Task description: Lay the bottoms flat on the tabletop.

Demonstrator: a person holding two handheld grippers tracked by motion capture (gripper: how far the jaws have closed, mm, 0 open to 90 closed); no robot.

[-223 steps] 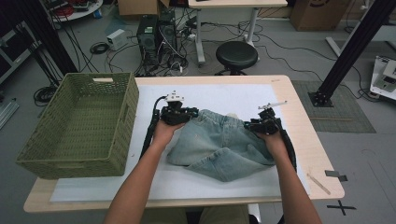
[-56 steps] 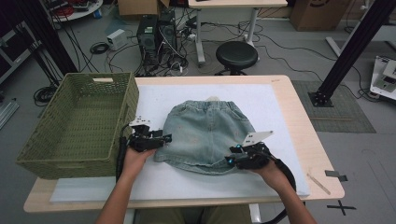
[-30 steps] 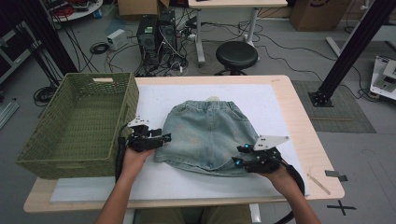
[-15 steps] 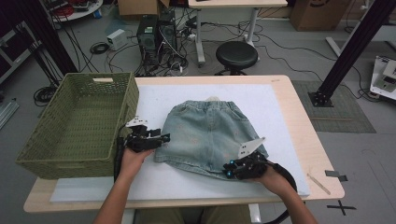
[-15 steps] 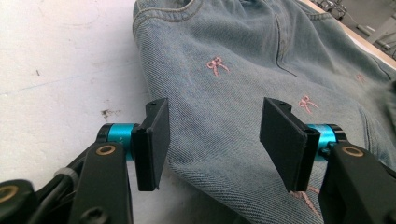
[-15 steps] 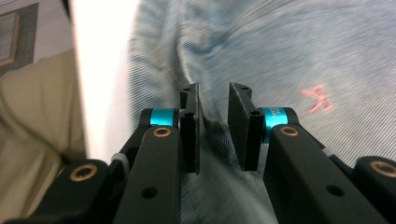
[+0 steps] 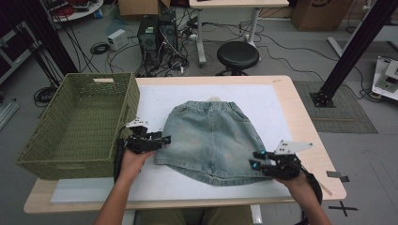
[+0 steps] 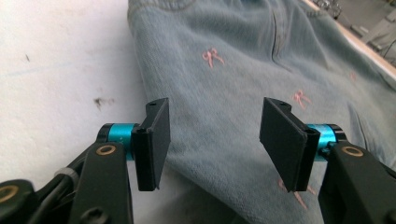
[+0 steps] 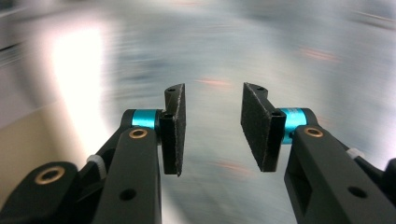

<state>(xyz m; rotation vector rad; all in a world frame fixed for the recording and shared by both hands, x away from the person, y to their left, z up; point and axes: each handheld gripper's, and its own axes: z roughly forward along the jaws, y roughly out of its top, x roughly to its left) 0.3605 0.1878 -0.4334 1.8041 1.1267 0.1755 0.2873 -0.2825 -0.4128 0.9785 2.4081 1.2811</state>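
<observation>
The denim skirt [image 7: 213,138] lay flat on the white mat [image 7: 281,112], beside the green basket [image 7: 75,122], where half a second before the right gripper [image 7: 257,160] was at its hem, and now this gripper had moved right, its jaws apart and empty. The left gripper [image 7: 159,139] stayed at the left edge, also open, so I judged the next fold was being prepared

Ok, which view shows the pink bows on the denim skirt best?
The left gripper view: the pink bows on the denim skirt are sharp and close. The right gripper view blurs them to faint streaks, and in the high view they are too small to make out.
</observation>
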